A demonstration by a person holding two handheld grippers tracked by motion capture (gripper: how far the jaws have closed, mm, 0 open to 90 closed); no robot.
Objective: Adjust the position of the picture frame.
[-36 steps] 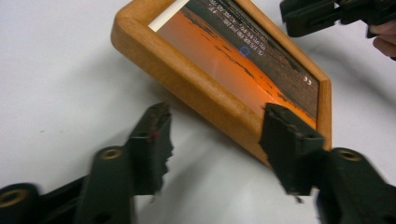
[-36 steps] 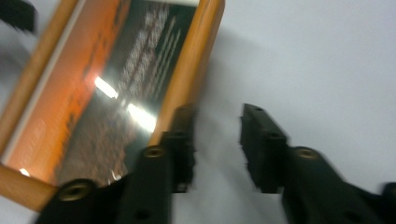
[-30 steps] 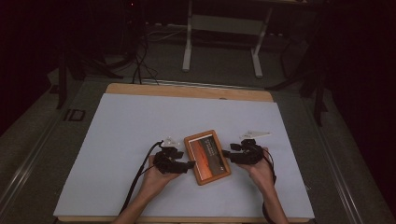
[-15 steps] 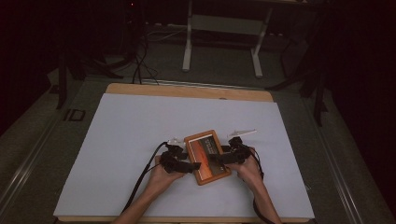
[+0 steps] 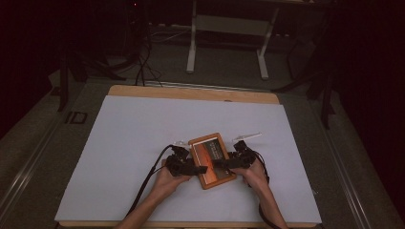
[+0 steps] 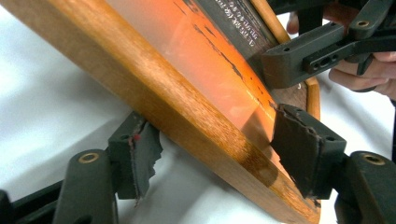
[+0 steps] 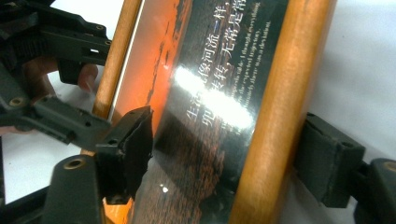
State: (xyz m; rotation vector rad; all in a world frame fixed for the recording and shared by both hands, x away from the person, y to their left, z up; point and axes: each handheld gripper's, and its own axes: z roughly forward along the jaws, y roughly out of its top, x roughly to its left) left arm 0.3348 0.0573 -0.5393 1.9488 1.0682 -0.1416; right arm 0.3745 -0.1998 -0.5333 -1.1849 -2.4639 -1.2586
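The wooden picture frame (image 5: 212, 160) lies between both hand-held grippers, left (image 5: 199, 169) and right (image 5: 218, 163), each straddling an edge with jaws wide, just closing slightly.

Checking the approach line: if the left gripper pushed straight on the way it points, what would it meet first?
Probably the wooden picture frame: its near side rail already sits between the left gripper jaws.

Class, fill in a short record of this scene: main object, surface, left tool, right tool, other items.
Main object: wooden picture frame, orange and dark print with white text
Surface: white tabletop
Left tool: jaws straddle the frame's wooden edge; they have just been closing
Right tool: jaws straddle the opposite wooden edge; also just closing
Other items: clear plastic pieces beyond the frame
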